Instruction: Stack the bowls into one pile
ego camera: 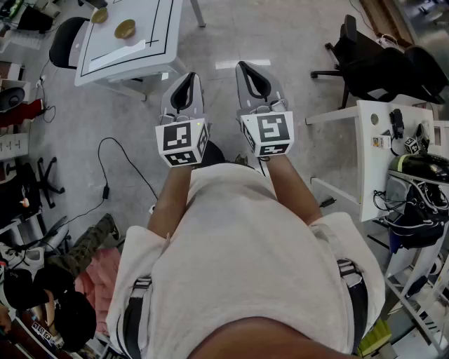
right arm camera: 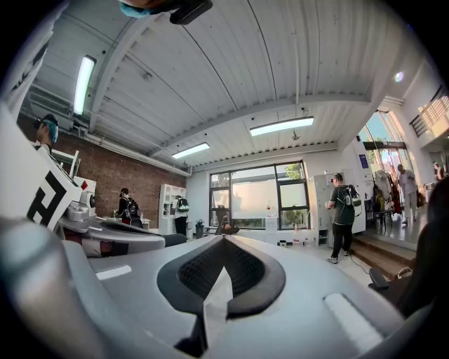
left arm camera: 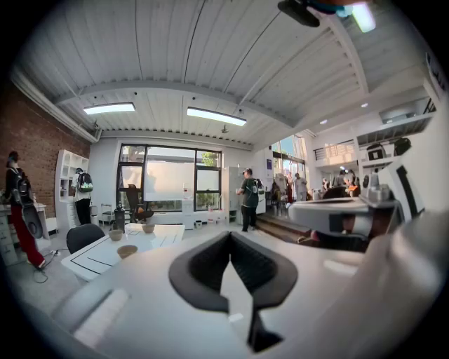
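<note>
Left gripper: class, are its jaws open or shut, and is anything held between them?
Shut and empty. In the left gripper view, the left gripper has its jaw tips meeting, and nothing sits between them.

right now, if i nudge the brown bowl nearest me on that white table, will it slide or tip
The brown bowl looks shallow and wide, so it would probably slide rather than tip. The white table has a smooth-looking top, so the bowl may skate easily. It seems rigid, but its material cannot be told from here.
</note>
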{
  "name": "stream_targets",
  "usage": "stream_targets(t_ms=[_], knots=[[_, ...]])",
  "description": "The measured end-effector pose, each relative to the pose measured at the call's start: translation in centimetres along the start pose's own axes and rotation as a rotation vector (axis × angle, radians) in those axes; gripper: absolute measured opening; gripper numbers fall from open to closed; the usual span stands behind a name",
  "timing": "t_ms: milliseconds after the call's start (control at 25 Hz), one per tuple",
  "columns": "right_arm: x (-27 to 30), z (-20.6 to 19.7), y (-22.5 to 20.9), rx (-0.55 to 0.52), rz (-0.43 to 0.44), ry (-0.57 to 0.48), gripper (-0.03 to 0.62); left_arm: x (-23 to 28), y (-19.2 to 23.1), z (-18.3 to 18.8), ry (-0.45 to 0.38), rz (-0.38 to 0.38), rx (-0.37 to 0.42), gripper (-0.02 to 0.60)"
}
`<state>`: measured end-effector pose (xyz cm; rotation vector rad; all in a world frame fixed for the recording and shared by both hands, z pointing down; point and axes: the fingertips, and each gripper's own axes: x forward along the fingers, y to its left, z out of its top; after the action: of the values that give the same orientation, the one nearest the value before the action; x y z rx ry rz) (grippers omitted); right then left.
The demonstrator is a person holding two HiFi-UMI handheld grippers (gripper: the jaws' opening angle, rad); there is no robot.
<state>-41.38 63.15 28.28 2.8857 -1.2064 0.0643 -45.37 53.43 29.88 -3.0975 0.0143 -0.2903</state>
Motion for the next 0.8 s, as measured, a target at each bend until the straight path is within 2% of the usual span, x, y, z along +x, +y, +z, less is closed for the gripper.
stream_targets(t_ms=[360, 520, 800], knots=[[2.4, -2.2, -2.8, 0.008, 0.011, 0.055, -0.002, 4.4, -0.1, -1.4, 0.032, -0.003, -0.018, 0.002], [6.4, -3.9, -3.7, -0.045, 0.014, 0.124, -0.002, 9.0, 2.6, -2.7, 0.072, 0.022, -0.047, 0.002], [15.9, -3.6, -6.1, -0.058, 0.103, 0.155, -0.002, 18.3, 7.2, -2.2, 0.093, 0.049, -0.078, 0.002]])
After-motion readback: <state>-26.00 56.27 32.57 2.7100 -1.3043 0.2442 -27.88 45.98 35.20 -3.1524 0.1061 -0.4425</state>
